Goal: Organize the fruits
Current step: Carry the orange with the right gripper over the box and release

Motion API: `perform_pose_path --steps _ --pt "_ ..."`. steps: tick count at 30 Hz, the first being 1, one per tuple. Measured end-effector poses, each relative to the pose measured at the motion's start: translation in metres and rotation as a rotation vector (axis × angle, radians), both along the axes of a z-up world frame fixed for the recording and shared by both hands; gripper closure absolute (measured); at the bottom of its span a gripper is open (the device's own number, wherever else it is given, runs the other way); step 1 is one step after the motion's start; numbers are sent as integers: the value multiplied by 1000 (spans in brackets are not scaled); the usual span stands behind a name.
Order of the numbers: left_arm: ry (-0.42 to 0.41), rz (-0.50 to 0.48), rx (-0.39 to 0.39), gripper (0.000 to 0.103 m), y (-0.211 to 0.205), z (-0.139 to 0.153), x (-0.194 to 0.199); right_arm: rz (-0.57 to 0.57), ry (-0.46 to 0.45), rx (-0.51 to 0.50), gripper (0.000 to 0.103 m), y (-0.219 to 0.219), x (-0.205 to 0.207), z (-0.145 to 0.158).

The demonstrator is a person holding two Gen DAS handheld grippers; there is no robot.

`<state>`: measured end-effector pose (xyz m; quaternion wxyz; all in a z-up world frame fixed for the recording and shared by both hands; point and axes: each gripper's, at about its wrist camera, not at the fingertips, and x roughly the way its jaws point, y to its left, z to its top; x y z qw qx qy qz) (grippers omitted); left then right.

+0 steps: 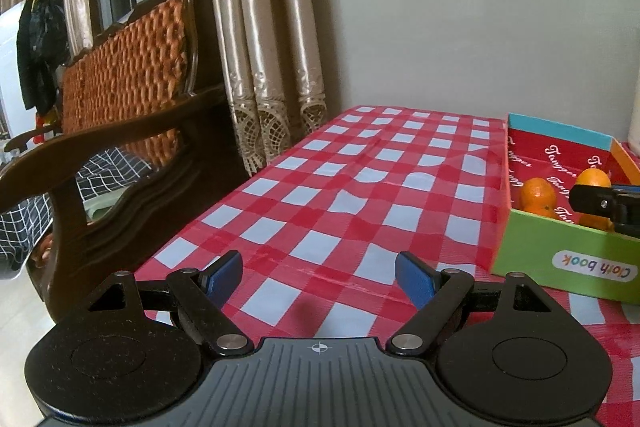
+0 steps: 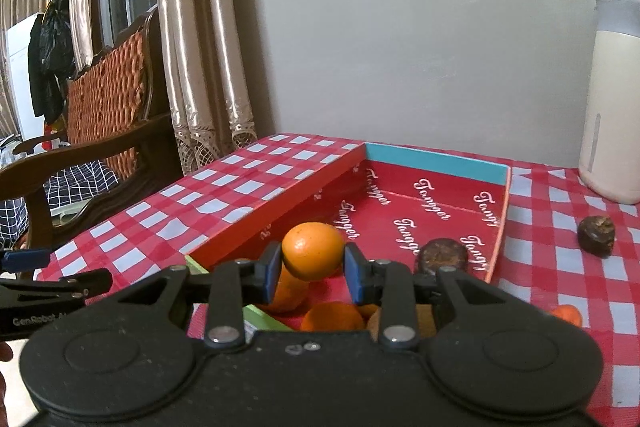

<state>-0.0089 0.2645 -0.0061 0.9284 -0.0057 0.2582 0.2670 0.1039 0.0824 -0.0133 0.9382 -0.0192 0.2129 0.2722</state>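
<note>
Over the box: the right gripper (image 2: 312, 269) carries a round orange tangerine (image 2: 313, 250) — blue pads pressed on both its sides, jaws drawn in to the fruit's width. The fruit hangs above the near end of the box interior.
Box: shallow cardboard box (image 2: 440, 203) with red lining printed in white script, turquoise far wall, green outer near wall lettered "Cloth book" as seen from the left wrist view (image 1: 560, 247). It lies on the table, long axis running away from the cameras.
Inside the box: more loose orange tangerines (image 2: 332, 317) at the near end, below the held one; a dark brown wrinkled round fruit (image 2: 442, 254) by the right wall. The left wrist view shows orange fruit (image 1: 538, 193) against the red lining.
Outside the box: a second dark brown wrinkled fruit (image 2: 596, 230) on the cloth to the right, well apart from the box; a small orange piece (image 2: 568, 314) nearer, partly hidden by the gripper body.
Left gripper (image 1: 320, 277): jaws spread wide, nothing between the blue pads — held low over bare cloth, left of the box.
Table: red-and-white checked tablecloth (image 1: 360, 187), slightly rippled.
Surroundings: tall cream bottle with a grey cap (image 2: 612, 99) at the far right of the table; dark wooden bench with woven orange back (image 1: 128, 67) on the left; beige satin curtains (image 1: 260, 27); plain pale wall behind.
</note>
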Motion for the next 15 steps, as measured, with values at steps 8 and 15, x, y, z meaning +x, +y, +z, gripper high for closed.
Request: perform_pose_path --steps 8,15 --pt "-2 10 -5 20 6 0 -2 3 0 -14 71 10 1 -5" --pt "-5 0 -5 20 1 2 -1 -68 -78 -1 52 -5 -6 3"
